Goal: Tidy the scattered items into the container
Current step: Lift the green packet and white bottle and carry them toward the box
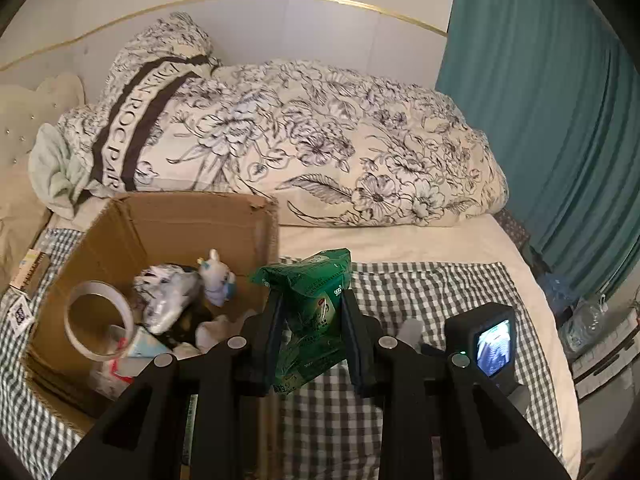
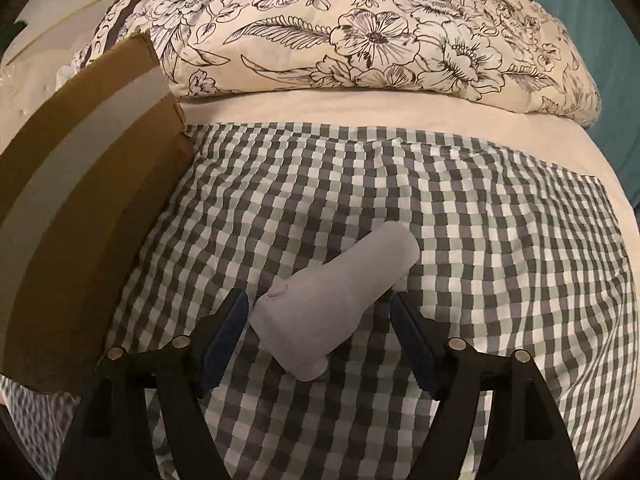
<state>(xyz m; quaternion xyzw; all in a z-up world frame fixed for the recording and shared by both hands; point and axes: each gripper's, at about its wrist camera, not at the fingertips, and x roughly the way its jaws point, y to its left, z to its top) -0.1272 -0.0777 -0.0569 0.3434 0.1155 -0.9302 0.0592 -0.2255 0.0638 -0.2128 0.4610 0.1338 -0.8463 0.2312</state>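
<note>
Now left hand-held gripper (image 1: pixel 308 320) clamps the green pack (image 1: pixel 316 312) just right of the box (image 1: pixel 168 216), needs carrying over the rim before release; right hand-held gripper (image 2: pixel 320 320) unclenched, straddling grey device (image 2: pixel 340 292) on bed, centre first.

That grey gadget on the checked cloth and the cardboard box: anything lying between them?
No. In the right wrist view only bare checked cloth separates the grey gadget from the cardboard box.
</note>
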